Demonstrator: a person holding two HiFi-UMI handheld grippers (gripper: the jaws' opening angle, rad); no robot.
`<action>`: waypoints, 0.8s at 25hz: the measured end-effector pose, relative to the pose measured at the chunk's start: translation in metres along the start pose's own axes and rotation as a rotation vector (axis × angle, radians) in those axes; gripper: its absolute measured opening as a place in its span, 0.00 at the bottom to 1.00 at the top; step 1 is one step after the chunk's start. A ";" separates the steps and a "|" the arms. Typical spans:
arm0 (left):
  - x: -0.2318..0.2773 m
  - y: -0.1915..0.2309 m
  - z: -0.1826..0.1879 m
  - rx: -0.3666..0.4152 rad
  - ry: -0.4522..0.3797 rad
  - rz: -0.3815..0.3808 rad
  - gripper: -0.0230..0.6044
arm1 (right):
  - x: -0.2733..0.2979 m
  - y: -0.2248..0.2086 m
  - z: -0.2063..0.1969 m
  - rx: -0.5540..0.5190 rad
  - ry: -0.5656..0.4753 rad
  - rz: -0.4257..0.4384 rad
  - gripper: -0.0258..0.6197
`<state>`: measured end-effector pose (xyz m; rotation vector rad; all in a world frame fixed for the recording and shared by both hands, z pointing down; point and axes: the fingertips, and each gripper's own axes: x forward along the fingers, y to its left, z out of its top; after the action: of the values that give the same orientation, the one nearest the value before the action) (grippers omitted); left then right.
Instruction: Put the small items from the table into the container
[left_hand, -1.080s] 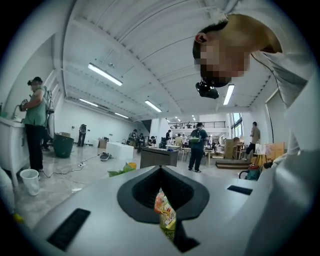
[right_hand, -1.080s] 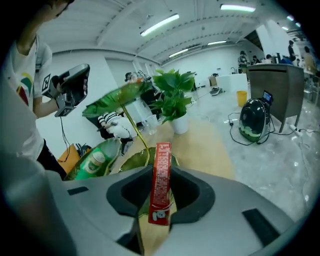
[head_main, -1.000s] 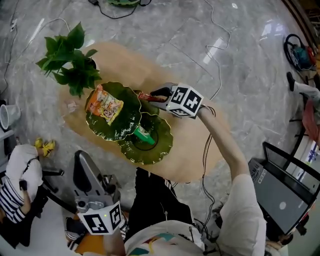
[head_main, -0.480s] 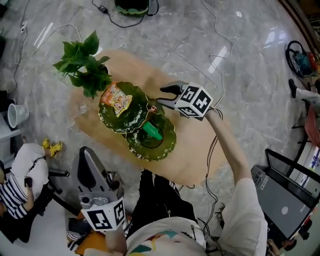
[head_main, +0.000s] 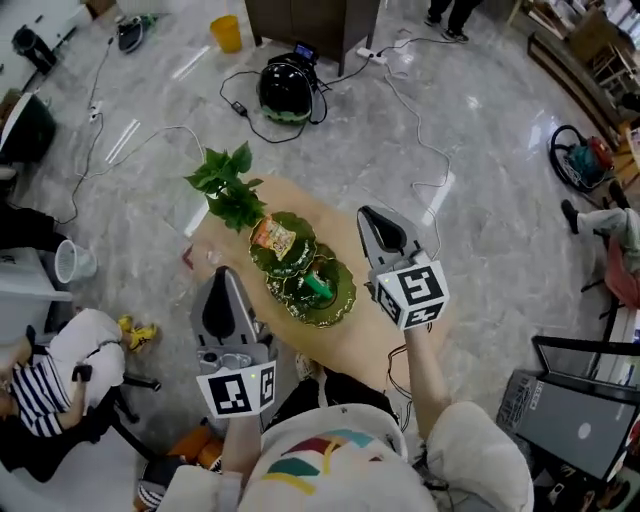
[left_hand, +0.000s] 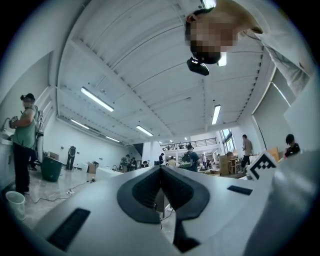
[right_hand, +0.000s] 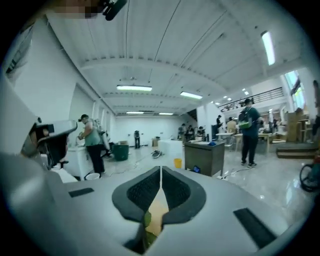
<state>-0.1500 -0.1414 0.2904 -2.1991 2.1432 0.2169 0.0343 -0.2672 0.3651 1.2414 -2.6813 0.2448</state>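
Table (head_main: 352, 346) | green leaf-shaped container (head_main: 341, 301) holds orange packet (head_main: 272, 237) | left gripper (head_main: 224, 278), right gripper (head_main: 372, 215) pressed together

Head view above table (head_main: 375, 338), gripper views level

Bright ceiling strip lights (left_hand: 97, 99), glare on glossy floor (head_main: 437, 198), heavy fisheye edges, foreground perhaps slightly soft

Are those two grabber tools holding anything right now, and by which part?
Nothing is held. The left gripper and the right gripper both have their jaws shut together, with nothing between them.
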 end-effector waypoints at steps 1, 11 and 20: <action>-0.002 0.000 0.007 0.004 -0.020 -0.004 0.05 | -0.018 0.009 0.016 0.023 -0.042 -0.041 0.08; -0.034 -0.010 0.047 0.005 -0.103 -0.091 0.05 | -0.114 0.130 0.052 -0.043 -0.186 -0.087 0.07; -0.044 -0.011 0.060 0.017 -0.127 -0.120 0.05 | -0.124 0.138 0.050 -0.089 -0.175 -0.148 0.07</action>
<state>-0.1435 -0.0885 0.2375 -2.2296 1.9344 0.3209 0.0027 -0.0985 0.2784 1.4883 -2.6901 -0.0044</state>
